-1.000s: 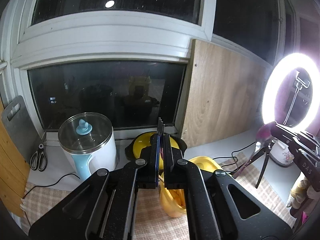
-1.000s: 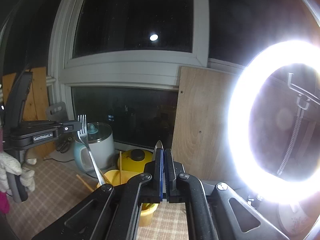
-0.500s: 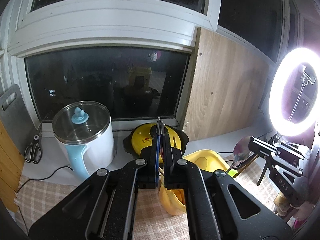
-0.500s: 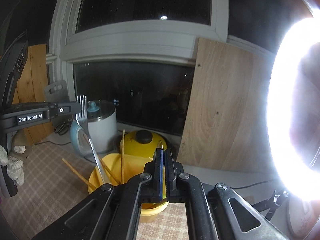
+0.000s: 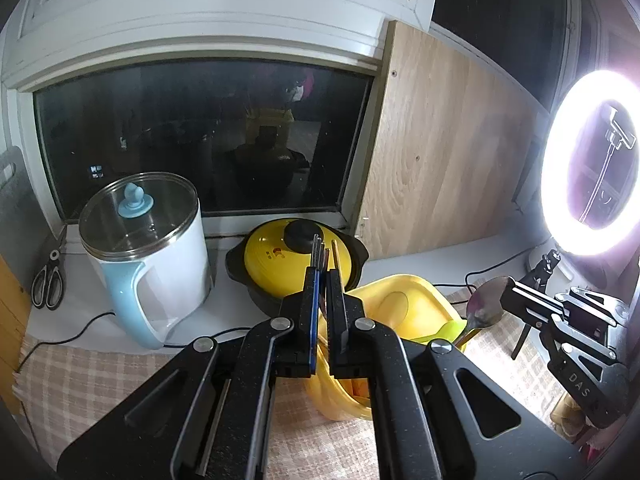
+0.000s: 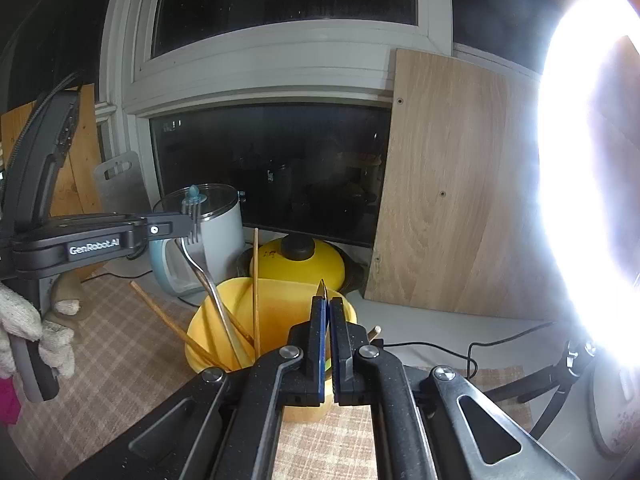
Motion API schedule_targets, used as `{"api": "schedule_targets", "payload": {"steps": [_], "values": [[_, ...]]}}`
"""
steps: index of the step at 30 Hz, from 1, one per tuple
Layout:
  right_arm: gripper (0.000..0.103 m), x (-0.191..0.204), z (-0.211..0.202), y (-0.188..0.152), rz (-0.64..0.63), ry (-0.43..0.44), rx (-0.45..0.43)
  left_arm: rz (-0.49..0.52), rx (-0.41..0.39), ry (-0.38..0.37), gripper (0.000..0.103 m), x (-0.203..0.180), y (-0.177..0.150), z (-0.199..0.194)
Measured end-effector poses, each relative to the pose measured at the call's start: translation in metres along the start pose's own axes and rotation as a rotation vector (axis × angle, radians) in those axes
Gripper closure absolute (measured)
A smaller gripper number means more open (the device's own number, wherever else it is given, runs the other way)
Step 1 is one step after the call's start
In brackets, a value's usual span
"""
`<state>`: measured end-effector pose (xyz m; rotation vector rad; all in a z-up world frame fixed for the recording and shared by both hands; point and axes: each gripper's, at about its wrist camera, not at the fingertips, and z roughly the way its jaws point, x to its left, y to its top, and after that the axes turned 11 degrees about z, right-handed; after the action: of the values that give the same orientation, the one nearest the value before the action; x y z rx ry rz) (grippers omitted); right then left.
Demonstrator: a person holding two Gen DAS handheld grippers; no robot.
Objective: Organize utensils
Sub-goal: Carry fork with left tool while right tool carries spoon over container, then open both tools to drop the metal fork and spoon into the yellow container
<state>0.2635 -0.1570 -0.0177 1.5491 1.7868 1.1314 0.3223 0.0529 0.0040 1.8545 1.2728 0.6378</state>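
A yellow utensil holder point(image 6: 280, 300) stands on the checked cloth, with several wooden chopsticks point(image 6: 255, 280) in it. My left gripper point(image 5: 322, 276) is shut on a metal fork point(image 6: 200, 264); the fork's handle reaches down into the holder, its tines point(image 5: 318, 246) stick up above the jaws. My right gripper point(image 6: 327, 312) is shut on a metal spoon point(image 5: 484, 308), seen edge-on point(image 6: 322, 290) in the right wrist view, just right of and above the holder point(image 5: 400, 304).
A white and blue electric kettle point(image 5: 148, 248) and a yellow lidded pot point(image 5: 296, 260) stand behind the holder. Scissors point(image 5: 48, 284) lie far left. A bright ring light point(image 5: 592, 168) on a tripod stands right, before a wooden board point(image 5: 440, 152).
Both grippers have come lower towards the holder. The fork's handle has gone down deeper into the holder, and the spoon has moved in closer to its right rim.
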Motion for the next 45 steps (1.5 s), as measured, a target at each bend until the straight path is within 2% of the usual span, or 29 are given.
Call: {"api": "schedule_targets", "payload": {"steps": [11, 12, 13, 15, 23, 30, 32, 34, 38, 40, 42, 45], "values": [[0.101, 0.004, -0.004, -0.006, -0.003, 0.003, 0.024, -0.011, 0.009, -0.017, 0.1, -0.001, -0.002, 0.001], [0.098, 0.004, -0.005, -0.006, -0.006, 0.001, 0.024, -0.011, 0.007, -0.019, 0.1, -0.002, -0.002, 0.0], [0.089, 0.004, -0.006, -0.006, -0.007, 0.0, 0.022, -0.011, 0.003, -0.022, 0.1, -0.002, -0.001, -0.002], [0.082, 0.005, -0.009, -0.007, -0.009, 0.003, 0.014, -0.01, -0.008, -0.016, 0.1, -0.002, -0.001, -0.006], [0.078, 0.001, -0.032, -0.007, 0.018, 0.026, -0.009, -0.031, -0.053, 0.021, 0.098, -0.001, 0.004, -0.034], [0.064, -0.007, -0.05, -0.012, 0.065, 0.067, -0.01, -0.045, -0.067, 0.052, 0.098, -0.004, -0.001, -0.06], [0.059, -0.008, -0.054, -0.014, 0.066, 0.075, -0.006, -0.049, -0.069, 0.058, 0.098, -0.006, -0.004, -0.068], [0.044, -0.009, -0.059, -0.016, 0.068, 0.085, -0.011, -0.047, -0.07, 0.067, 0.098, -0.009, -0.007, -0.074], [0.03, -0.015, -0.069, -0.024, 0.082, 0.109, -0.01, -0.035, -0.064, 0.088, 0.094, -0.018, -0.017, -0.086], [0.017, -0.019, -0.074, -0.029, 0.099, 0.126, 0.001, -0.027, -0.058, 0.099, 0.087, -0.024, -0.023, -0.092], [0.011, -0.024, -0.077, -0.034, 0.115, 0.141, 0.008, -0.021, -0.053, 0.111, 0.082, -0.031, -0.031, -0.098], [0.0, -0.03, -0.083, -0.044, 0.121, 0.145, 0.017, -0.016, -0.046, 0.128, 0.062, -0.04, -0.041, -0.104]]}}
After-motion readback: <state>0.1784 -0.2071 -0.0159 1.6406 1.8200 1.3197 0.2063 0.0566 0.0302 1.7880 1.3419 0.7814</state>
